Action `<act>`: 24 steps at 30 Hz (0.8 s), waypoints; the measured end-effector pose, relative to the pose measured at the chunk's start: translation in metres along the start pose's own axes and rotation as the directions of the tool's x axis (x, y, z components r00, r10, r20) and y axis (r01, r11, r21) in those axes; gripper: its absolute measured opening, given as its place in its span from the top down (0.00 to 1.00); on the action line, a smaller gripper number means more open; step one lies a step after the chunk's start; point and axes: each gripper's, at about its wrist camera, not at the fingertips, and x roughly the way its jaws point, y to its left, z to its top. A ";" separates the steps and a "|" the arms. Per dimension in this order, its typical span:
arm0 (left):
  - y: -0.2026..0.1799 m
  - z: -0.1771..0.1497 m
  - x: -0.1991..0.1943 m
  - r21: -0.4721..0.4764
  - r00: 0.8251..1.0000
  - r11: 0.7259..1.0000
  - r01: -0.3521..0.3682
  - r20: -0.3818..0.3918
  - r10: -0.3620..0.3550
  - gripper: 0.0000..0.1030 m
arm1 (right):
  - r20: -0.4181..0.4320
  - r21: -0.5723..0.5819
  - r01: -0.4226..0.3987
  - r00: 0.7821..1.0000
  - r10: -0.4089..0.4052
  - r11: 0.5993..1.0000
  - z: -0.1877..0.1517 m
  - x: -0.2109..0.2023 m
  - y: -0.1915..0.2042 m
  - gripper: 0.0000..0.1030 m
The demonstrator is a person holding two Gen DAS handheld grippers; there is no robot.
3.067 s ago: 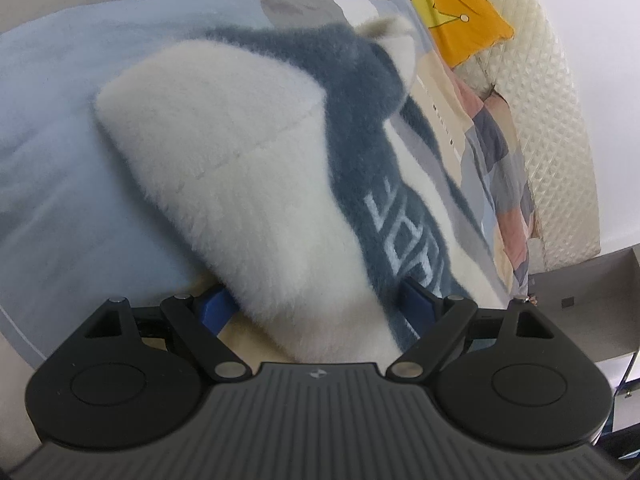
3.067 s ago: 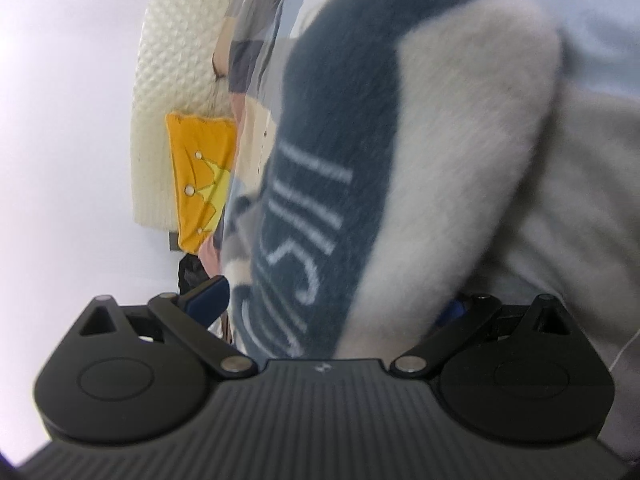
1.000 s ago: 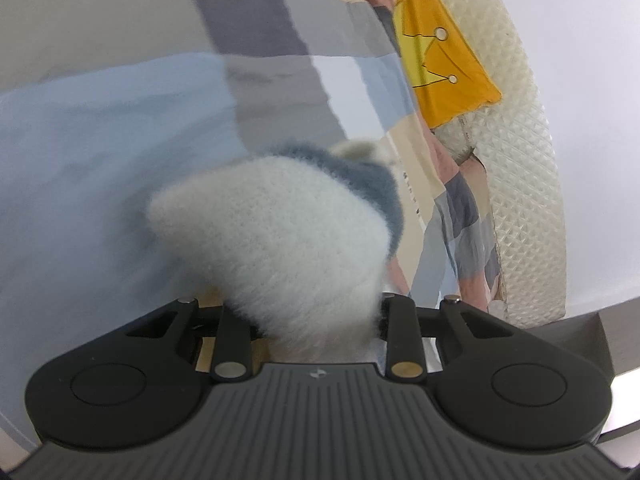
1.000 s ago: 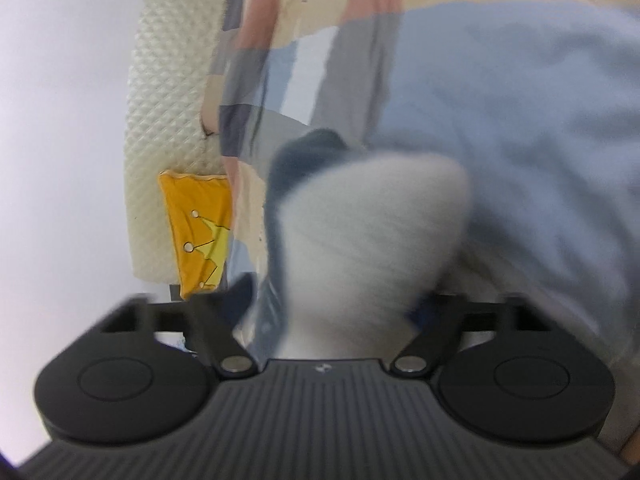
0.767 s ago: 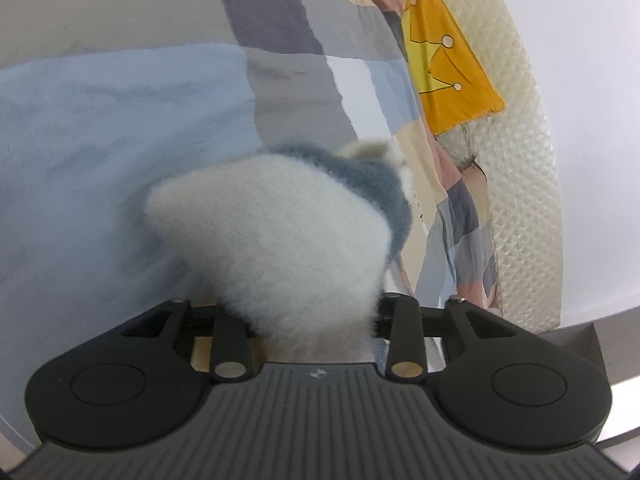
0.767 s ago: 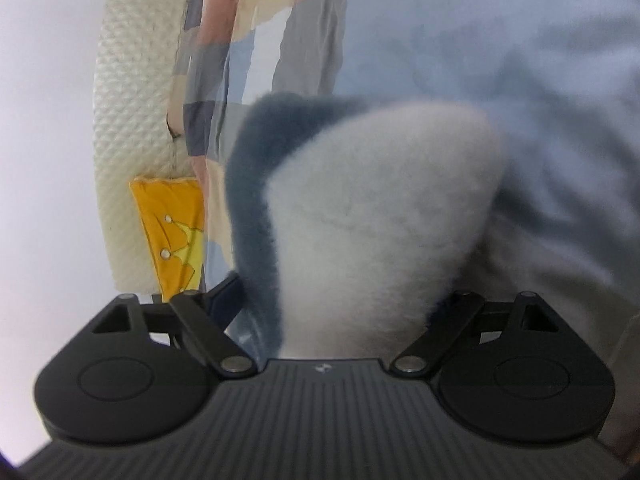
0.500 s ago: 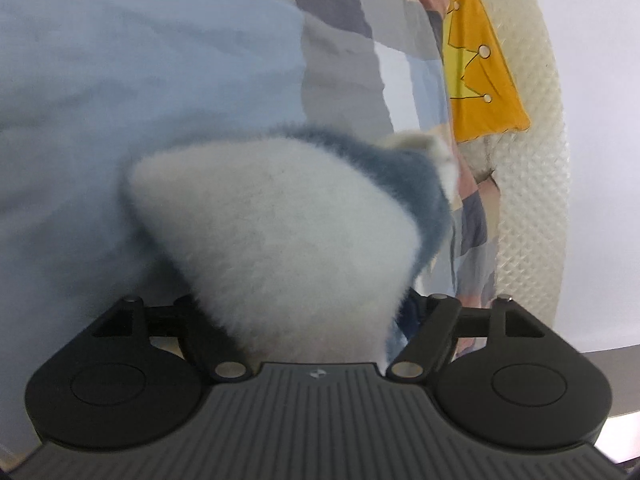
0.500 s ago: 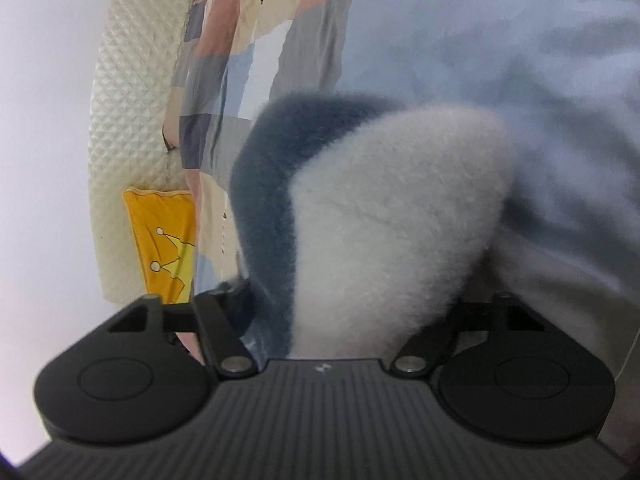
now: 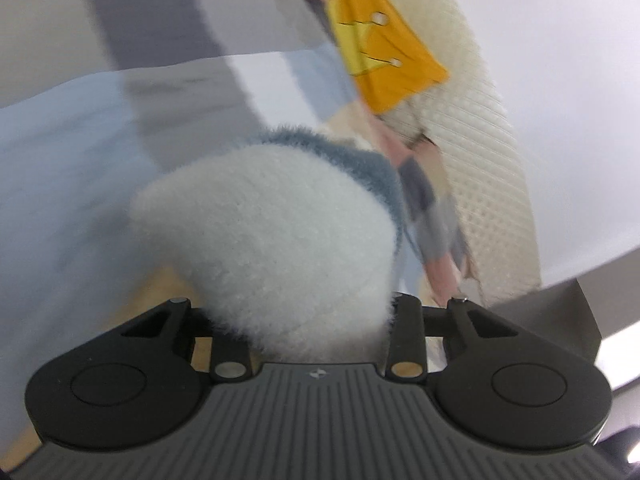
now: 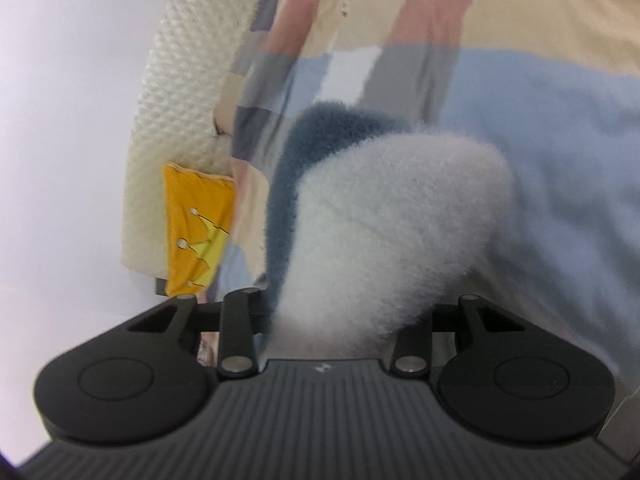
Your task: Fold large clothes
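In the left wrist view, the left gripper points slightly downward over a bed with a patchwork bedspread, and a bunched fold of the fluffy white and blue-grey garment rises from between its fingers, hiding their tips; the jaws are closing on the fleece, which fills the gap from link to link. A yellow cushion with a crown and the quilted cream headboard lie beyond. Compared with half a second ago, the links stand more upright and closer together, and the scene is streaked with motion blur. In the right wrist view, the right gripper is likewise tilted a little downward, its jaws closing around another clump of the same garment, white with a blue-grey band on its left. Since a second ago the fleece bundle has narrowed and the bedspread sits lower behind it.
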 end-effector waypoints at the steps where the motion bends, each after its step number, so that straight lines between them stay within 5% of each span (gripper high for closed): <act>1: -0.013 0.000 0.005 0.009 1.000 1.000 0.011 -0.005 -0.011 0.60 | 0.007 -0.005 -0.011 1.000 0.011 1.000 0.007 -0.003 0.004 0.57; 10: -0.153 -0.014 0.097 0.111 0.992 0.990 0.081 -0.106 -0.070 0.60 | 0.101 0.015 -0.055 0.994 0.053 0.998 0.117 -0.019 0.038 0.57; 18: -0.255 -0.049 0.230 0.142 0.975 0.982 0.125 -0.203 -0.094 0.60 | 0.221 -0.026 -0.036 0.974 0.040 0.999 0.228 -0.001 0.054 0.57; 24: -0.297 -0.073 0.344 0.192 0.962 0.971 0.145 -0.257 -0.093 0.60 | 0.278 -0.068 -0.001 0.960 0.020 0.998 0.302 0.044 0.045 0.57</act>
